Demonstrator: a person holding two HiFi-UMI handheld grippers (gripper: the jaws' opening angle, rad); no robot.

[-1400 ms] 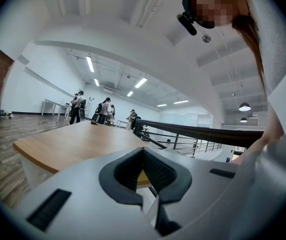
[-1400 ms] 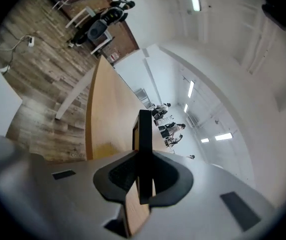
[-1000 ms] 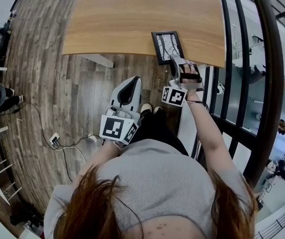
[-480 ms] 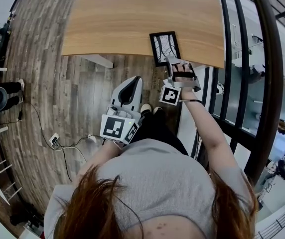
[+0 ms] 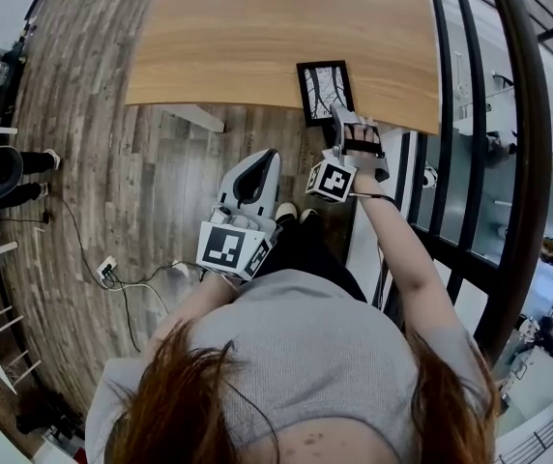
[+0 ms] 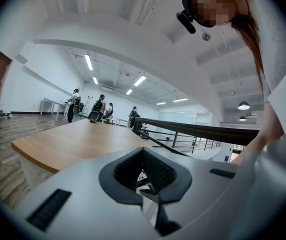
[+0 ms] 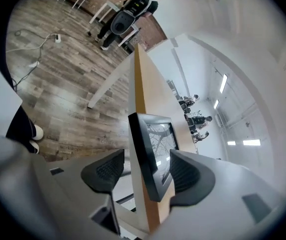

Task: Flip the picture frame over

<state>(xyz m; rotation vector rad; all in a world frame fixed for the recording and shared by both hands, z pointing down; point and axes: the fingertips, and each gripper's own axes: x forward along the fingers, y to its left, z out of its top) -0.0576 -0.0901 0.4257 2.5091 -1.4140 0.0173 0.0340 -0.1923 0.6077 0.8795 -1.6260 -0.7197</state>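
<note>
Right gripper view, centre: the right gripper (image 7: 147, 174), its jaws just opened, straddles the black rectangular picture frame (image 7: 153, 149) at the smooth wooden table's (image 7: 150, 94) edge, ribbed pads clear. The left gripper (image 6: 144, 171) is pressed together, empty.

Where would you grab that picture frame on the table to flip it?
I'd take the picture frame by its near short edge, coming from the person's side of the table. It lies flat, picture up, and that edge juts past the table's rim, so one jaw can go under and one over the thin border.
</note>
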